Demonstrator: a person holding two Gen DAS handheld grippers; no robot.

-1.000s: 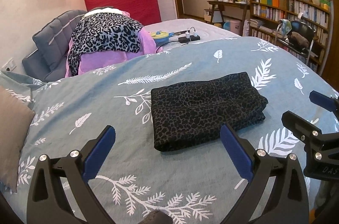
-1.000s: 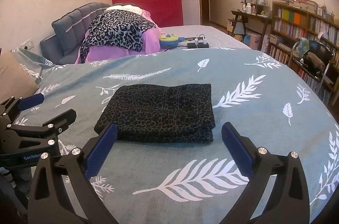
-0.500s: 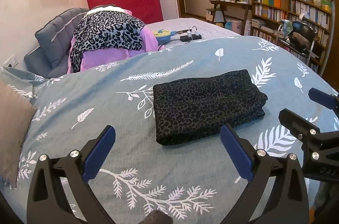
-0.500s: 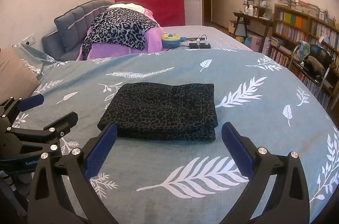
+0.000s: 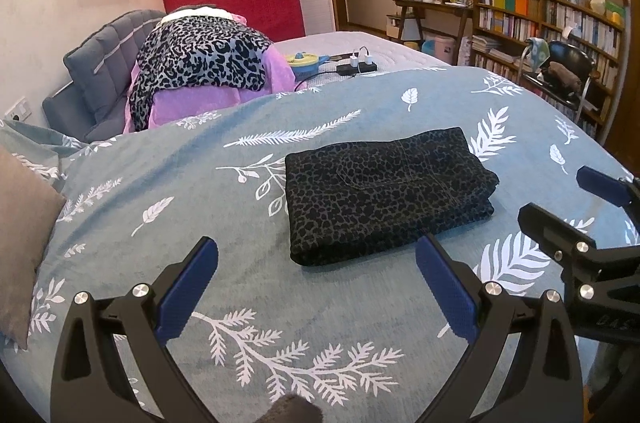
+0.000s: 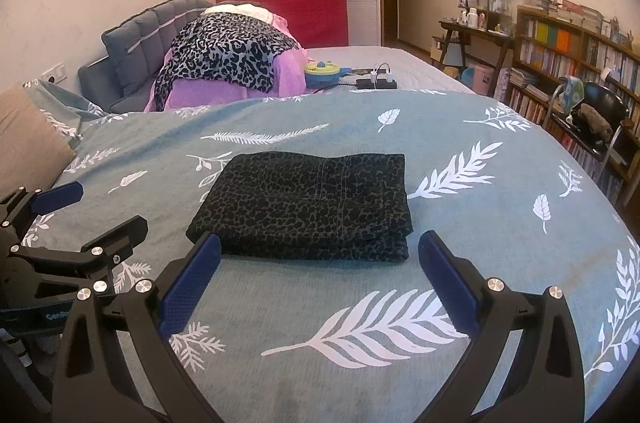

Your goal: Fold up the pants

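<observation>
The dark leopard-print pants [image 5: 384,191] lie folded into a compact rectangle on the teal leaf-print bedspread [image 5: 200,183]; they also show in the right wrist view [image 6: 308,203]. My left gripper [image 5: 316,267] is open and empty, held above the bed short of the pants' near left edge. My right gripper [image 6: 320,263] is open and empty, just short of the pants' near edge. Each gripper shows in the other's view: the right one [image 5: 576,207] and the left one [image 6: 88,211].
A pile of leopard and pink bedding [image 5: 200,63] lies against the grey headboard [image 5: 100,63]. A power strip with chargers [image 5: 356,67] and a yellow-blue gadget [image 5: 304,61] sit farther back. A brown pillow [image 5: 20,255] is at left. Bookshelves [image 5: 552,23] and a chair [image 5: 560,75] stand at right.
Both grippers have pulled back and risen slightly from the folded pants, which now sit a little farther off. The pants have not moved.
</observation>
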